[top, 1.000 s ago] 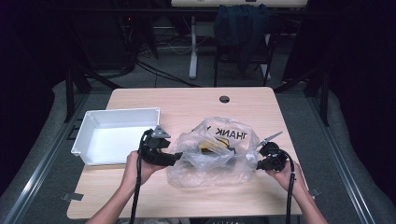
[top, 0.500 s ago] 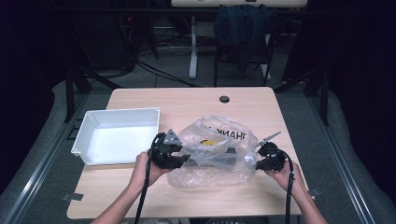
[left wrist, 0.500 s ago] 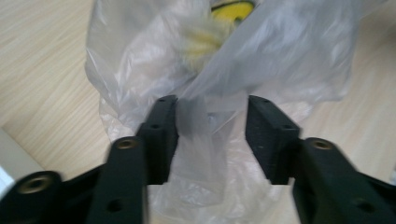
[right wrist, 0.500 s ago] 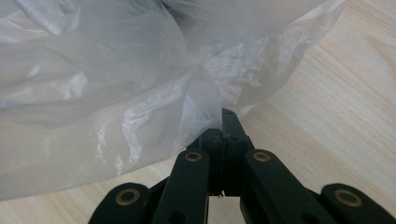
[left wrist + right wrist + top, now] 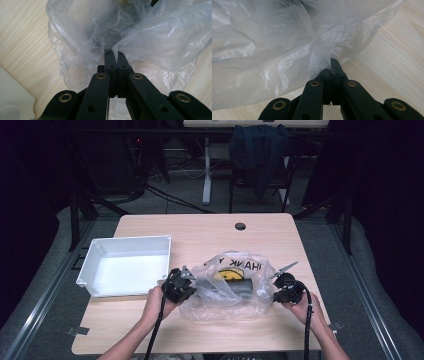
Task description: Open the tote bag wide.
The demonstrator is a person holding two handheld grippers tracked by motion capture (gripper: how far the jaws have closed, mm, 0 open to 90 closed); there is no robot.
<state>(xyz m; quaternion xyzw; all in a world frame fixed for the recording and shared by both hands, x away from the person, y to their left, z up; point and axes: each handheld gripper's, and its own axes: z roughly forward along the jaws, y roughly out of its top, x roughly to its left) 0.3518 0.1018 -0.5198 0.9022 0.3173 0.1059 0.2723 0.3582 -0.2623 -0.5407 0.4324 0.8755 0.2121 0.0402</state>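
The left claw (image 5: 192, 285) has just closed, now pinching the plastic bag (image 5: 227, 287); the right claw (image 5: 274, 295) stays clamped on its far edge.

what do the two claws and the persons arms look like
Both the left claw and the right claw are black, with flat linkage bars joined by brass-coloured rivets. Each carries a grey three-cornered plate on top and trails a black cable back along the forearm. The forearms are bare; no sleeves or gloves show.
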